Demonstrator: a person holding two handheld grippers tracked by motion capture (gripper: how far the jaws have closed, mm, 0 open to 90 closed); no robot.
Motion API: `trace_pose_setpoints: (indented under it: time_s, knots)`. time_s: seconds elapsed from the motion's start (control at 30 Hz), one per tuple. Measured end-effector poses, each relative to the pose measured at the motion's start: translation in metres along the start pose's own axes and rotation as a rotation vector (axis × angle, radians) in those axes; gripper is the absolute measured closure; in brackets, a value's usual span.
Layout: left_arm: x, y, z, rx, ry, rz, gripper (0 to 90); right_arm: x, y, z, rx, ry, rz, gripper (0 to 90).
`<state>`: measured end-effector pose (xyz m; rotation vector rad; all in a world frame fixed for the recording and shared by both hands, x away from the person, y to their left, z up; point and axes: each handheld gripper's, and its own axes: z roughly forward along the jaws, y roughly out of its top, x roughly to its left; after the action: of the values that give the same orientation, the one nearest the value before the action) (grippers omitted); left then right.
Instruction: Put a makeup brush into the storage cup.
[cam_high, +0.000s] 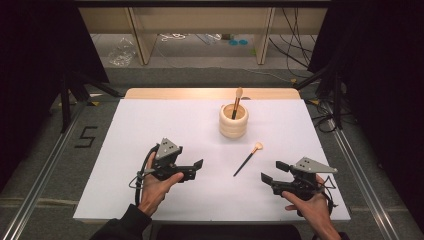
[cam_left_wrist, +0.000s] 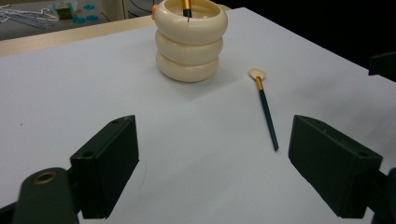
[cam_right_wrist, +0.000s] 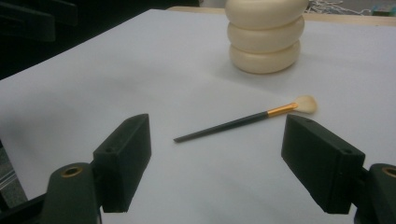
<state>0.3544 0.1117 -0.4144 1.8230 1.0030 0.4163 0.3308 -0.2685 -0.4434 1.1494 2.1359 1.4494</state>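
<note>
Left hand-held gripper (cam_high: 192, 167): jaws wide apart, empty | right hand-held gripper (cam_high: 274, 172): wide apart, empty, near brush (cam_high: 248, 159)

White surface (cam_high: 150, 125): left half and near strip bare, open for passage. Obstacles: cream ringed holder (cam_high: 233, 120), upright toward the far edge just right of centre, with a brush (cam_high: 237, 102) standing in it and rising above its rim. A loose brush (cam_high: 248, 159) lies flat and diagonal between the holder and the right hand-held gripper (cam_high: 272, 171), well apart from the holder. Left hand-held gripper (cam_high: 196, 168), jaws spread, faces bare surface with the loose brush ahead to its right. Right hand-held gripper's jaws, also spread, have the loose brush just ahead.
</note>
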Motion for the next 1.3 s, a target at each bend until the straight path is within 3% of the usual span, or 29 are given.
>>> trace_pose_setpoints:
  time_s: [0.03,0.13,0.23,0.33,0.43,0.67,0.7,0.8,0.83,0.9,1.07,1.1,1.3]
  knots:
    - [-0.001,-0.002,-0.001,0.002,-0.006,0.004,15.9,-0.001,0.001,0.002,0.002,0.007,0.024,25.2]
    - [-0.005,-0.006,-0.002,0.015,-0.017,0.018,16.0,-0.010,0.005,0.010,0.059,-0.009,0.017,24.0]
    - [-0.008,-0.009,-0.004,0.025,-0.032,0.014,15.9,-0.016,0.012,0.016,0.073,-0.026,0.018,23.8]
    - [-0.013,-0.013,-0.008,0.018,-0.020,0.032,16.0,-0.017,0.020,0.026,0.068,-0.039,0.011,23.9]
    - [-0.018,-0.015,-0.011,0.019,-0.041,0.032,16.0,-0.017,0.025,0.033,0.119,-0.053,0.022,24.1]
    - [-0.027,-0.018,-0.011,0.043,-0.060,0.054,16.0,-0.019,0.035,0.058,0.183,-0.074,0.029,25.6]
    - [-0.027,-0.018,-0.010,0.045,-0.063,0.056,16.0,-0.018,0.036,0.061,0.200,-0.071,0.050,26.1]
    - [-0.028,-0.017,-0.010,0.042,-0.066,0.057,16.0,-0.019,0.039,0.074,0.239,-0.085,0.027,26.6]
    - [-0.028,-0.017,-0.010,0.043,-0.066,0.057,16.0,-0.018,0.040,0.076,0.260,-0.090,0.049,26.6]
    - [-0.027,-0.017,-0.010,0.043,-0.065,0.049,16.0,-0.021,0.040,0.083,0.265,-0.098,0.022,26.6]
    - [-0.025,-0.016,-0.010,0.038,-0.068,0.035,16.0,-0.021,0.042,0.093,0.316,-0.111,0.058,26.6]
    - [-0.025,-0.016,-0.010,0.037,-0.067,0.037,16.0,-0.024,0.041,0.095,0.320,-0.109,0.024,26.6]
    - [-0.025,-0.016,-0.010,0.040,-0.068,0.035,16.0,-0.025,0.042,0.103,0.380,-0.107,0.026,29.2]
